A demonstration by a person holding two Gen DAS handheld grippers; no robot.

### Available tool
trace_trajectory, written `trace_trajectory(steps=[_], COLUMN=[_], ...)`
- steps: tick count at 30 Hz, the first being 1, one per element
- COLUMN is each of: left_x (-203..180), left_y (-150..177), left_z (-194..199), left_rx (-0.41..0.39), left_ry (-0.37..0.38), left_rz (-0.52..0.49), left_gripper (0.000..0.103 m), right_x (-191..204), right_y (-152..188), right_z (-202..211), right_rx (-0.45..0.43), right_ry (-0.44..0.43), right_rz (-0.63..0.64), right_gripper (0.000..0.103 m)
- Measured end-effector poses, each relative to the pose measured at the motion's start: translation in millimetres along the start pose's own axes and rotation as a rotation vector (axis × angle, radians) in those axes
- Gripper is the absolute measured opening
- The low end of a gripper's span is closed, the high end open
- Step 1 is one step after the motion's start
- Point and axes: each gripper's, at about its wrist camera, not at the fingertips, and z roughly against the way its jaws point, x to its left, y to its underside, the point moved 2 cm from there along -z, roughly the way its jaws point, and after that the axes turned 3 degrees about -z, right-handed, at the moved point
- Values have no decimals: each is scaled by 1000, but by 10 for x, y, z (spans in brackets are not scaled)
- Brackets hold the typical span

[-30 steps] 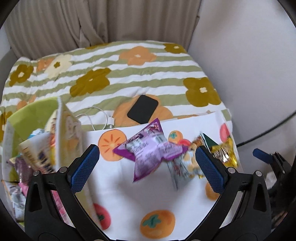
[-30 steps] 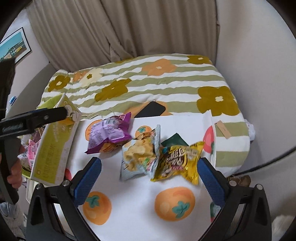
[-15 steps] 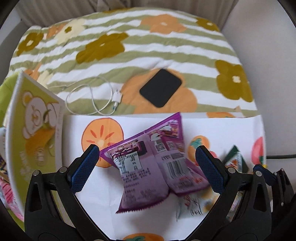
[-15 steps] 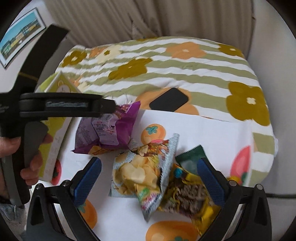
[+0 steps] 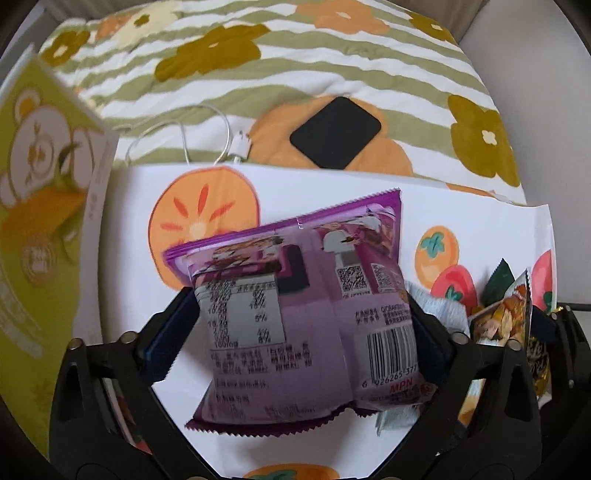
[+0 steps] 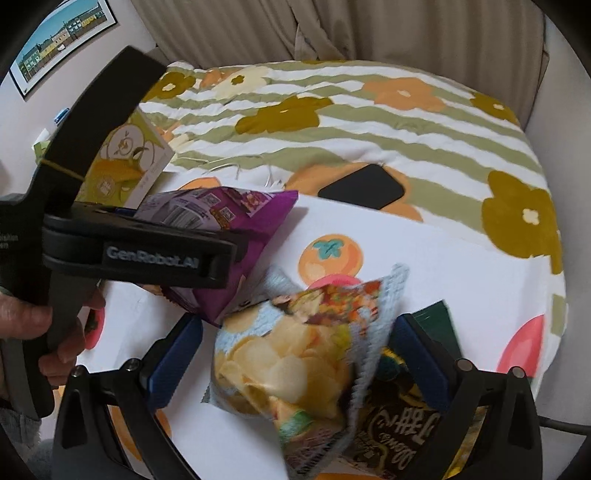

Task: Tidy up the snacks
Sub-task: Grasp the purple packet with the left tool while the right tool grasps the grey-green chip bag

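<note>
A purple snack bag lies on the white persimmon-print cloth. My left gripper has a blue pad on each side of it, touching its edges. The purple snack bag also shows in the right wrist view, with the left gripper over it. My right gripper straddles a pale blue chip bag; its pads stand a little off the bag. A yellow snack bag and a dark green packet lie under the right finger.
A green bear-print box stands at the left edge of the cloth. A black phone and a white charging cable lie on the striped flowered blanket behind. A wall and curtain close off the back.
Both grippers have moved forward and down. The left one has narrowed onto the purple bag. The right one has come around the chip bag.
</note>
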Motion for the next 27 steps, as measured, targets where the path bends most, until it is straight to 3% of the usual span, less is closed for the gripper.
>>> trace_trajectory(steps=[3,10,19,27], left_x=[55,181,252,290], left_y=[69,199,343,423], left_z=[39,115,175,317], left_rx=[-12,-25,-32,-66], left_ry=[35,13,-20,-23], left_rz=[2,-7,-22,-27], left_gripper=[81,79,78,75], right_x=[29,12,82,183], right_y=[26,41,51,70], right_z=[-23,-31,-49,11], right_rx=[7,8,16,3], right_ry=[1,7,8,14], right_rz=[15,7,43,60], right_gripper=[103,103,77,71])
